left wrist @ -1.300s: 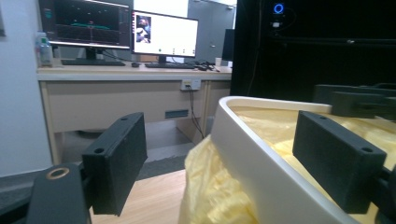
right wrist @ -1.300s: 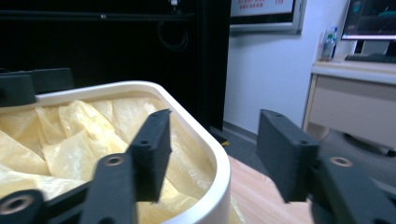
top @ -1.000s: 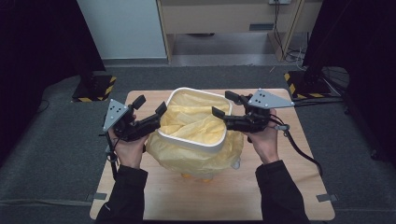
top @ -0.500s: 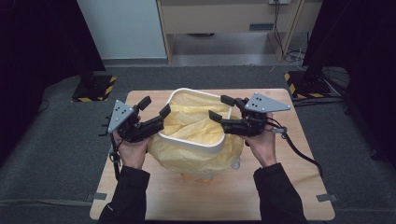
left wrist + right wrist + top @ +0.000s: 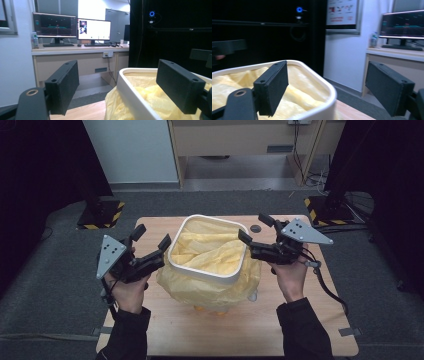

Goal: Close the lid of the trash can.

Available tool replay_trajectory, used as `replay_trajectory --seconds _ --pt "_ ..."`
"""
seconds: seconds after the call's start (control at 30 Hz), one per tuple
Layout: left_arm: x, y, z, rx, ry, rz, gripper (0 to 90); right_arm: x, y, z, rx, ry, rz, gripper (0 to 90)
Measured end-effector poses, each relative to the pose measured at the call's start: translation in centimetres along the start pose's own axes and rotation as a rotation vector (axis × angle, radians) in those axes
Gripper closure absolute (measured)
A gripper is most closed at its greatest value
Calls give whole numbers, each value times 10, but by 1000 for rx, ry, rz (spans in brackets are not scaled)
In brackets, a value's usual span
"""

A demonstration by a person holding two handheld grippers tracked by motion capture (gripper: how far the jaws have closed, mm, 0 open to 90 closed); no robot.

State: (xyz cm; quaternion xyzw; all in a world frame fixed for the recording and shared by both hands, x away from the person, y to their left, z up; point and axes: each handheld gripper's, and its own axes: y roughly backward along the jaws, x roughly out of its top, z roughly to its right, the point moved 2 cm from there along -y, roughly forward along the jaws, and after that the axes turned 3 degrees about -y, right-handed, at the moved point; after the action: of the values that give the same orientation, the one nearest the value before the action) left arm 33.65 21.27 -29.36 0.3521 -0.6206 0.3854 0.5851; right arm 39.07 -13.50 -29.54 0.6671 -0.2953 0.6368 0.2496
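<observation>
A white square bin [image 5: 200, 269] stands mid-table, lined with a yellow bag [image 5: 212, 251] whose edge hangs down over the outer walls [image 5: 210, 290]. My left gripper [image 5: 151, 236] hovers just left of the bin, open, with nothing in it. In the left gripper view the left gripper [image 5: 116, 63] frames the bin rim [image 5: 130, 90] without touching it. My right gripper [image 5: 254, 228] is at the bin's right rim, and its jaws have just been opening. In the right gripper view the right gripper [image 5: 327, 64] stands wide above the rim [image 5: 329, 93], its pads off it.
The wooden table [image 5: 170, 335] has bare board in front of the bin. Two stands with hazard-striped bases sit on the floor at back left [image 5: 101, 214] and back right [image 5: 326, 210]. A desk with monitors [image 5: 75, 27] lies beyond the table.
My left gripper has pulled back leftward off the bin's left rim and let go of the bag. My right gripper has opened wider by the right rim.
</observation>
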Motion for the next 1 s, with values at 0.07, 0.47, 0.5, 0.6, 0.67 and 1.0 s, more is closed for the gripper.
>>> replay_trajectory --seconds 0.07,0.47,0.5,0.6,0.67,1.0 --pt "0 6 -3 8 -2 2 181 0 4 4 -37 -12 -5 170" --pt "-15 30 -18 54 9 -26 167 -7 37 28 -187 -54 1 149" --pt "-17 31 -19 57 8 -26 164 -8 40 29 -191 -57 6 146" --pt "-22 34 -21 63 2 -43 159 -12 47 33 -204 -70 4 141" --pt "-26 36 -22 69 1 -52 154 -16 51 35 -212 -72 -4 138" --pt "-51 42 -25 87 -12 -126 131 -45 65 45 -224 -101 -76 129"
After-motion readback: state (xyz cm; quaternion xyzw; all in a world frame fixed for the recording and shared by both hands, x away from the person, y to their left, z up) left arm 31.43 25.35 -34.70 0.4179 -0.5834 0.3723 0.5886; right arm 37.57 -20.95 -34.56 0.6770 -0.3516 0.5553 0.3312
